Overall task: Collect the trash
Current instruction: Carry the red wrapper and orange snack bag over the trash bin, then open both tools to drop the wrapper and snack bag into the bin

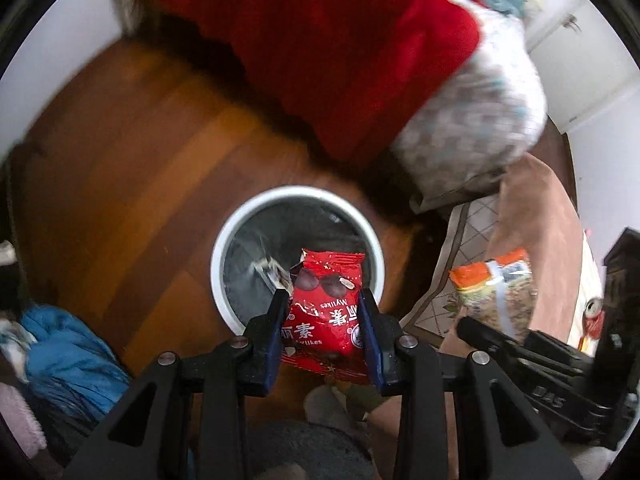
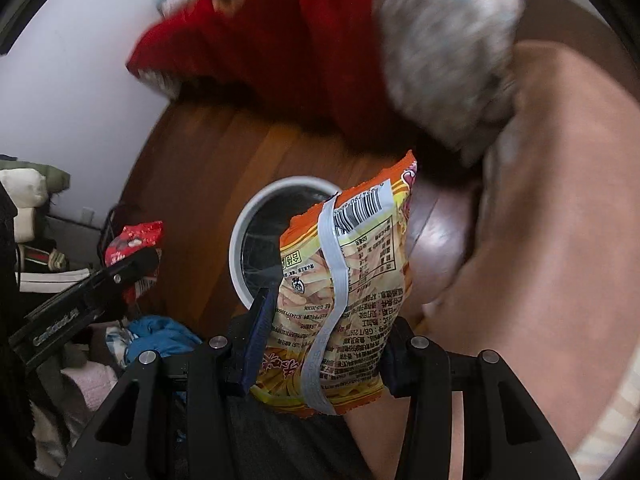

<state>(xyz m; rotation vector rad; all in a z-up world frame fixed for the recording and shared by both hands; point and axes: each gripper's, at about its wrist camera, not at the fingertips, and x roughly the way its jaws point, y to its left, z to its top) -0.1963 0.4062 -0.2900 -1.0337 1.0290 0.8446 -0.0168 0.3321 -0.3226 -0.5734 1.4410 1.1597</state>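
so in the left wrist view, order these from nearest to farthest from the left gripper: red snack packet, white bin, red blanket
1. red snack packet: clamped between the jaws of the left gripper.
2. white bin: on the wooden floor just ahead of the jaws, beyond the packet.
3. red blanket: farthest, draped across the top of the view, past the bin.
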